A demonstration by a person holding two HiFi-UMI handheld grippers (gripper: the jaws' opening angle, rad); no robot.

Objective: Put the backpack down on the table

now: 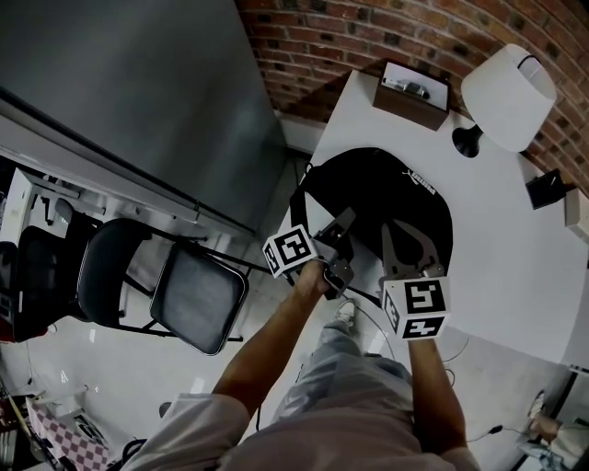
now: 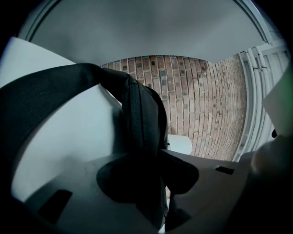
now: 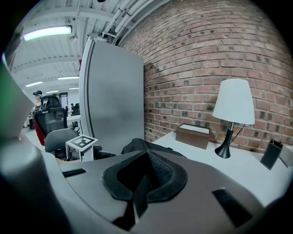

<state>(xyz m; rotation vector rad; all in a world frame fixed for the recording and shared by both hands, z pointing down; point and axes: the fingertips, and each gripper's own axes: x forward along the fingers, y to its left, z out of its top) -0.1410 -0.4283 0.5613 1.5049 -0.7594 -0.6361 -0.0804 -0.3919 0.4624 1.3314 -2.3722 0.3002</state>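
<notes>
Two grips: left claw (image 2: 153,160) open around backpack strap (image 2: 137,119), right claw (image 3: 145,157) clamping backpack (image 1: 377,189).

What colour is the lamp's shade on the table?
White lamp shade, black base; clearest in the right gripper view.

We find the backpack (image 1: 373,198) on the table's (image 1: 515,267) near left part, the box (image 1: 411,94) and lamp (image 1: 509,97) behind it against the brick wall (image 1: 368,28), and a chair (image 1: 198,299) on the floor (image 1: 110,368) to the table's left.

Head view looks down; close gripper views share the backpack (image 1: 373,193).
</notes>
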